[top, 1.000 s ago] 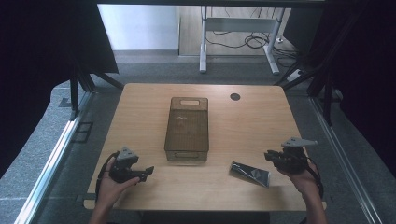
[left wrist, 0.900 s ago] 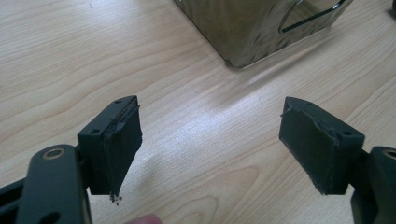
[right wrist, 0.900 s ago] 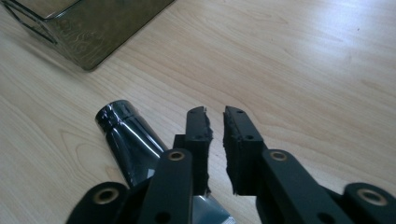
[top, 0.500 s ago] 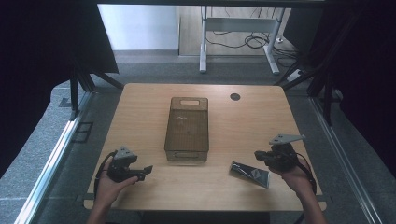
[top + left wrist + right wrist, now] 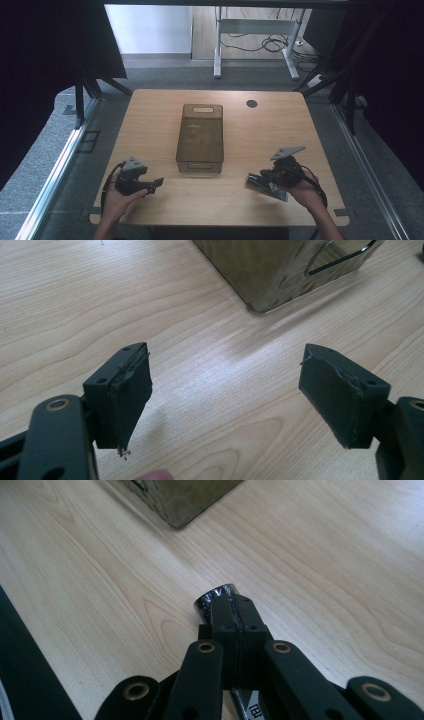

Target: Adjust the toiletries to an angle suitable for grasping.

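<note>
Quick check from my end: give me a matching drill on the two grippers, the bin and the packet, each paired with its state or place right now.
Things:
1. left gripper
2. right gripper
3. smoky see-through bin
4. dark shiny packet

States:
A. stands mid-table, away from both grippers
B. pinched between closed fingers
C. fingers wide apart, nothing between them
D. fingers closed on a thin item

Pairs: 1-C, 2-D, 3-A, 4-B

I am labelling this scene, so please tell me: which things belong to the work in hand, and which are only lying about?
Part of the work:
- right gripper, jaws just closed on the packet
- dark shiny packet, pinched at its edge
- brown see-through bin, probably the packet's goal

Only there:
- left gripper, open, holding nothing
- round cable hole in the table
</note>
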### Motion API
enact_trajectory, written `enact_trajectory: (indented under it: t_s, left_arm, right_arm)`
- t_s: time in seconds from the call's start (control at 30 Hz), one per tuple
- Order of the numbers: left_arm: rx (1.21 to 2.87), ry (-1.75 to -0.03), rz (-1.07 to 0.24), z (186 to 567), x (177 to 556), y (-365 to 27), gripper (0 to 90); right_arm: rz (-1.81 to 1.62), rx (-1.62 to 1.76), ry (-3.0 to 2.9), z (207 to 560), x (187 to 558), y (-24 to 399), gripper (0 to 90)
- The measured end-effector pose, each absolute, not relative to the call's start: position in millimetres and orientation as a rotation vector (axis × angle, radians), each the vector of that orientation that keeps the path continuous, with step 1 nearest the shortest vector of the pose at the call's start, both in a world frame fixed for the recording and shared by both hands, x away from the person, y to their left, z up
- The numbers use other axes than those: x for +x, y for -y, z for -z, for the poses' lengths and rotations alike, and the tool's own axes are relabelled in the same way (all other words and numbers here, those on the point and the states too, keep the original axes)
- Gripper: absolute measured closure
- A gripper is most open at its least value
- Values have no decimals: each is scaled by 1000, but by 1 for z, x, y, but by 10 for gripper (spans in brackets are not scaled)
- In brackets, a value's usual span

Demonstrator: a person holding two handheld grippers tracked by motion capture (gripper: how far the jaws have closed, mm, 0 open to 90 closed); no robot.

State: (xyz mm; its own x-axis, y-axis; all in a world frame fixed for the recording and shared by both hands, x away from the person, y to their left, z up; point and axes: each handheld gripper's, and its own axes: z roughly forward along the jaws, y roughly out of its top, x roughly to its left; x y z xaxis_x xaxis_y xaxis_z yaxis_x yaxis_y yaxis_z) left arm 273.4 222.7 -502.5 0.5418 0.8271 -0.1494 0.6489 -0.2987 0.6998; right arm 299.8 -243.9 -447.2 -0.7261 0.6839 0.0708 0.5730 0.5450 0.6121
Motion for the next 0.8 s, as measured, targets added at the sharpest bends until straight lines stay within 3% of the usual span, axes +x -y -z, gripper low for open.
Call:
enact_trajectory:
  t_s: [0.8]
  left_arm:
    - [2057,-1159,-308,500,270,-217,213]
  right_arm:
    - [-787,1030,-2775,486,297,211,892]
